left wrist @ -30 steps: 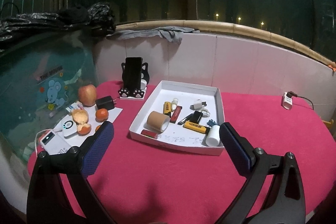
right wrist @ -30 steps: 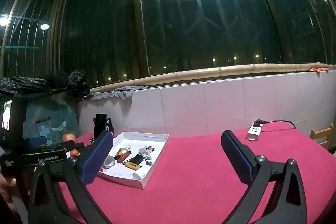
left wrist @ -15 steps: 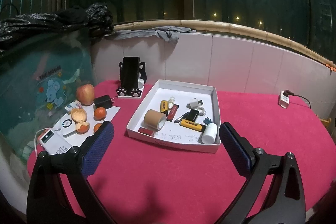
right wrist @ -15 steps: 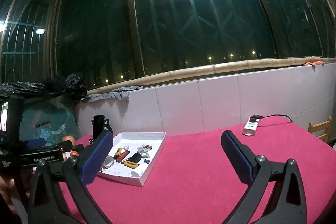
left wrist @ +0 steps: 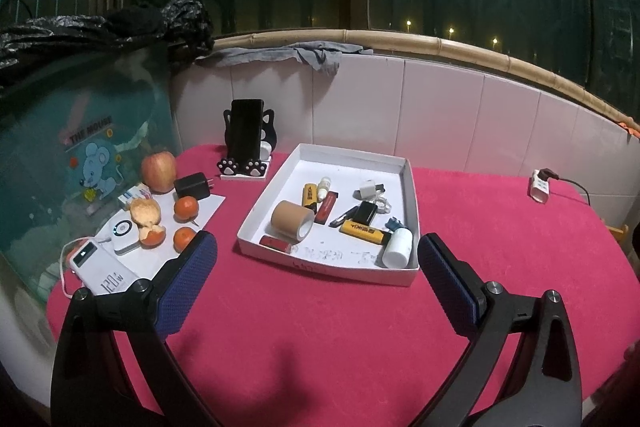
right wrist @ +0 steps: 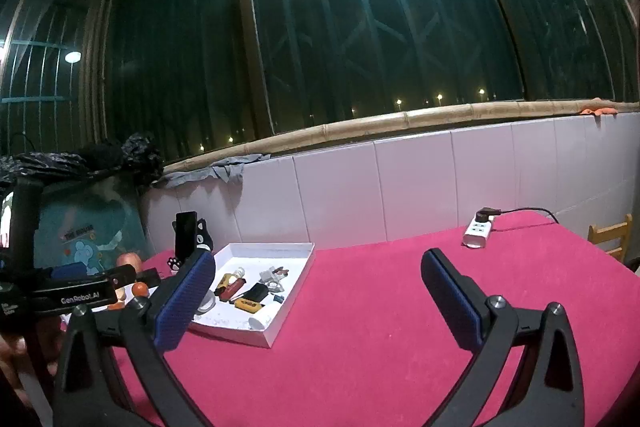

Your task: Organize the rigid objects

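Observation:
A white shallow tray (left wrist: 409, 187) sits on the red tablecloth and holds several small items: a brown tape roll (left wrist: 291, 220), a yellow highlighter (left wrist: 363, 230), a white bottle (left wrist: 397, 247), a red lighter (left wrist: 327, 207), a white plug (left wrist: 367, 189). My left gripper (left wrist: 316, 275) hovers open just in front of the tray's near wall, nothing between its fingers. My right gripper (right wrist: 318, 295) is open and empty, farther back and to the right; the tray (right wrist: 296, 291) lies ahead to its left.
Left of the tray lie an apple (left wrist: 158, 171), tangerines (left wrist: 186, 207), a black charger (left wrist: 193, 186), a power bank (left wrist: 102, 269) and a phone on a cat stand (left wrist: 245, 139). A white power strip (left wrist: 540, 185) sits at the far right. A tiled wall bounds the table behind.
Both grippers have drawn back slightly from the tray, so it looks a little smaller and farther. Both stay open and empty.

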### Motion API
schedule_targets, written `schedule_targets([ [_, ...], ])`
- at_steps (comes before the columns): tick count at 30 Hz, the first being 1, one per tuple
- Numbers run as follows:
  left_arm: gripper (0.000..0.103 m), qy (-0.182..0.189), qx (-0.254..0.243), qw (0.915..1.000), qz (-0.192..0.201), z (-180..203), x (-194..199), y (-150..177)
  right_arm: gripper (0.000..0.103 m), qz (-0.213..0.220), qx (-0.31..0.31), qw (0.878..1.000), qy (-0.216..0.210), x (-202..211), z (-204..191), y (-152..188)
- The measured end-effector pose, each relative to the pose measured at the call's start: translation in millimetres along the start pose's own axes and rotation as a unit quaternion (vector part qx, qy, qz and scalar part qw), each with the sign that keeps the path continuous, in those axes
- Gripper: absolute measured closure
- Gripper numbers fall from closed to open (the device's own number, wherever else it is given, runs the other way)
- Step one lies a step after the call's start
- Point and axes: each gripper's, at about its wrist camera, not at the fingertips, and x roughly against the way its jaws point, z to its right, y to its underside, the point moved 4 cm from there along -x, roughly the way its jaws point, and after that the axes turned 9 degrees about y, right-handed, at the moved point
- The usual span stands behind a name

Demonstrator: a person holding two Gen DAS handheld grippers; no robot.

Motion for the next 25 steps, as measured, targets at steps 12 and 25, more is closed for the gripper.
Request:
schedule_targets([
  [12, 0.002, 0.003, -0.003, 1.0, -0.002, 0.5, -0.8, -0.3, 0.0, -0.002, 0.0, 1.0, 0.002, 1.0, -0.1, 0.5],
  [25, 0.002, 0.012, -0.011, 0.9998, -0.01, 7.9, -8.0, 3.0, 0.0, -0.014, -0.008, 1.0, 0.007, -5.5, 7.0, 5.2],
])
